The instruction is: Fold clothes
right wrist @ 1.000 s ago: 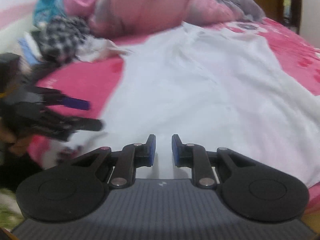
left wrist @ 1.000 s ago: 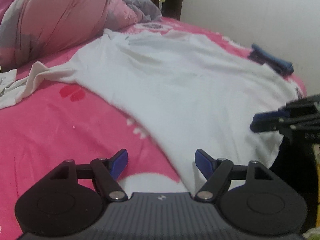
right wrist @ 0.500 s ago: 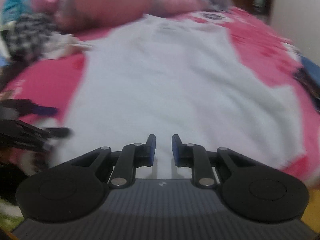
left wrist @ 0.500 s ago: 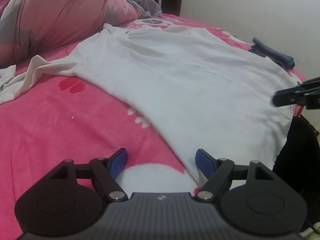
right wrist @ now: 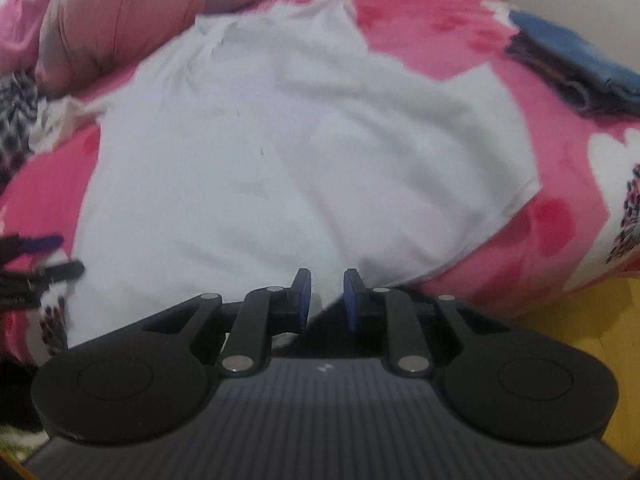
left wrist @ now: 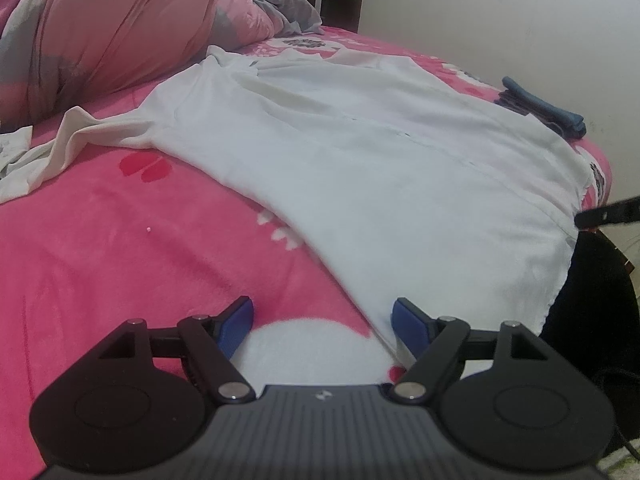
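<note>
Pink floral bedding (left wrist: 120,248) fills most of both views, with a plain pale wall (left wrist: 500,20) behind the bed at the upper right of the left wrist view. A big pink and grey quilt (left wrist: 100,32) is heaped at the upper left. A white shirt (left wrist: 380,160) lies spread flat on the bed, running from the upper middle of the left wrist frame down to the lower right, where its hem hangs over the bed edge. One sleeve (left wrist: 68,140) trails out toward the left edge of the frame. A folded blue garment (left wrist: 548,110) sits at the far right, near the wall and apart from the shirt.

At the bottom of the left wrist frame, the left gripper (left wrist: 322,326) is spread wide, empty, low over the bedding, with its right blue pad just at the shirt's lower corner. The tip of the right gripper (left wrist: 608,214) pokes in at the right edge beside the hem.

The right wrist view is blurred. The shirt (right wrist: 280,160) takes up its centre. The right gripper (right wrist: 326,296) has its blue pads narrowly parted at the shirt's near edge; whether cloth is between them I cannot tell. The left gripper (right wrist: 40,260) shows at the left edge. A checked cloth (right wrist: 16,120) lies in the upper left.
</note>
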The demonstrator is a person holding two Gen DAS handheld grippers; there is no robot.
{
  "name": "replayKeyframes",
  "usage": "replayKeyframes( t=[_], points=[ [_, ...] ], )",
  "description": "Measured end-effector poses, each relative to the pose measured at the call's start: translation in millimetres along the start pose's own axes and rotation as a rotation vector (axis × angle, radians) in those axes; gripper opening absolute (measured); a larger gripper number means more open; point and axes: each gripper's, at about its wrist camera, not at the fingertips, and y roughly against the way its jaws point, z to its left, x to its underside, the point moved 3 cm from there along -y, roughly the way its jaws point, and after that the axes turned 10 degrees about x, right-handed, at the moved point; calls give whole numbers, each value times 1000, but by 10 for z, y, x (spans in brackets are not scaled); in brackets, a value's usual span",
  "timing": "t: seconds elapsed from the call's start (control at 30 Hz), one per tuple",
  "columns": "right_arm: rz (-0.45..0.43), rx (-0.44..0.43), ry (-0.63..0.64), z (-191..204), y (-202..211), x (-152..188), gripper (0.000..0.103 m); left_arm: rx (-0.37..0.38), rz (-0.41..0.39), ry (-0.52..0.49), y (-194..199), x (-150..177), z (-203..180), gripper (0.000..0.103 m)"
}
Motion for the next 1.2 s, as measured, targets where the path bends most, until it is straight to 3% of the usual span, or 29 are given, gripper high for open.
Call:
replayKeyframes(
  t=[0.27,0.5,0.83,1.2],
  points=[
    [-46,-266,106,710,-31,-134,17,-30,3,19,146,38,-20,78],
    [-2,-379,206,1220,-189,-75,17,-69,-19,46,286,4,82,78],
    [-1,-386,214,1263,-198,-21,17,-89,-66,100,278,-226,276,78],
    [-72,-354,171,1150,-88,-407,17,-110,-206,158,103,-1055,640,78]
  ],
)
